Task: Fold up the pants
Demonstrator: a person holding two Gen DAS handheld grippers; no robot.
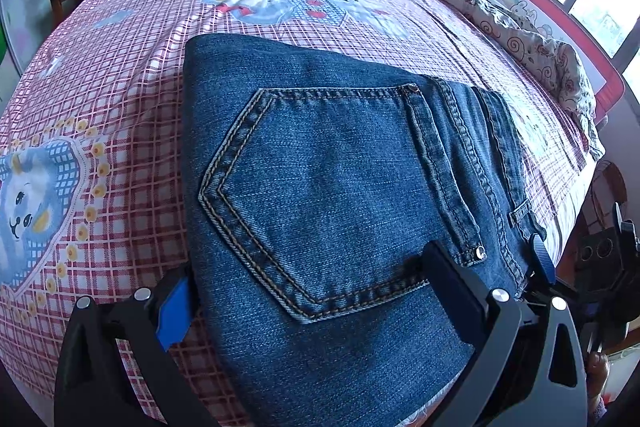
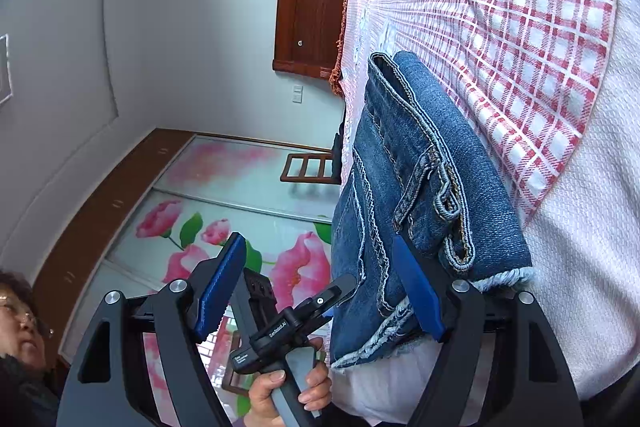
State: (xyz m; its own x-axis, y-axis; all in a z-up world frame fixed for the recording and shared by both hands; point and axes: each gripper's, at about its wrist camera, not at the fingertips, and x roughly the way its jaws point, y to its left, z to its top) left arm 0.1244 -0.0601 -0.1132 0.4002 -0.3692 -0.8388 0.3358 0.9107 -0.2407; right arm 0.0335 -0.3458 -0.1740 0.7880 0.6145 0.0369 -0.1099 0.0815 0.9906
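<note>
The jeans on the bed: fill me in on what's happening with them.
A person with a gripper in each hand is folding jeans on a bed with a pink checked sheet. The jeans already lie in a compact folded stack near the bed's edge, back pocket facing up. The left gripper is open, its fingers straddling the stack's near end. The right gripper is open too, at the stack's side with the waistband and frayed hems.
</note>
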